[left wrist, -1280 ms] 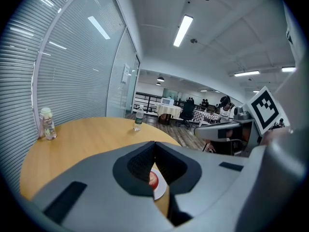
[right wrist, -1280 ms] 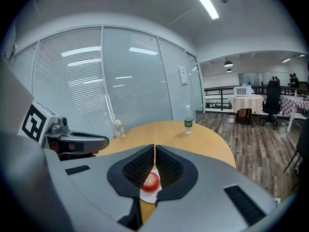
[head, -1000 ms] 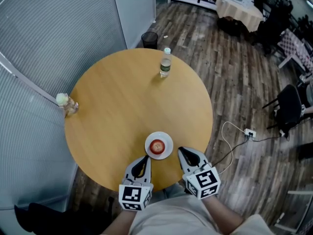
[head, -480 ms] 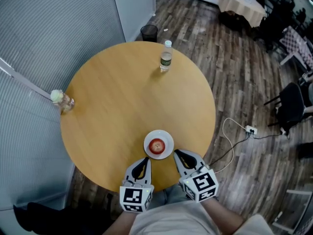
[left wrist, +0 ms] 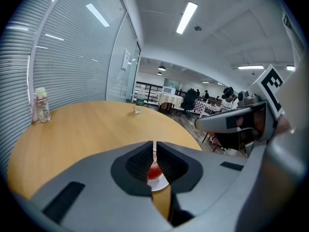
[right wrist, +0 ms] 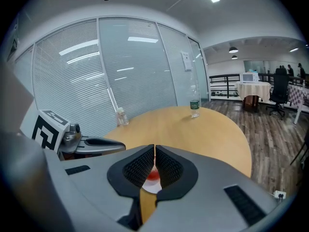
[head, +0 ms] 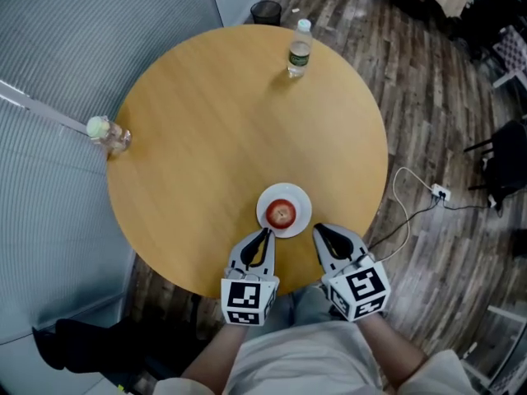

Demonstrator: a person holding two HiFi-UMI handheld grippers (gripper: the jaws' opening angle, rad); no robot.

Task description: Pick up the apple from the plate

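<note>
Although the head view has swung over the last second, so that the table (head: 230,122) sits higher in frame, the scene itself has changed little. The apple (head: 282,213) remains at the centre of the white plate (head: 301,197), near the table's near edge and undisturbed.

Findings:
- The left gripper (head: 263,239) has crept forward. Its tip now lies just beside the plate's near-left rim, where a second ago it stood clearly short of it.
- The right gripper (head: 319,232) keeps about the same station, just off the plate's near-right rim.
- Both grippers are clenched and empty. In each gripper view the jaws are pressed together to a thin slit, through which the apple (left wrist: 153,167) shows beyond them, not between them.
- Whether the left tip actually touches the rim cannot be settled from overhead; it appears to stop just short.
- The water bottle (head: 300,48) at the far edge and the small jar (head: 103,130) at the left edge are well apart from the work.

Assessment: this is the approach only, and the pick has not begun. Either gripper is close enough to serve, but its jaws must spread wider than the apple before advancing. A closed tip pushed on would likely nudge the plate.
</note>
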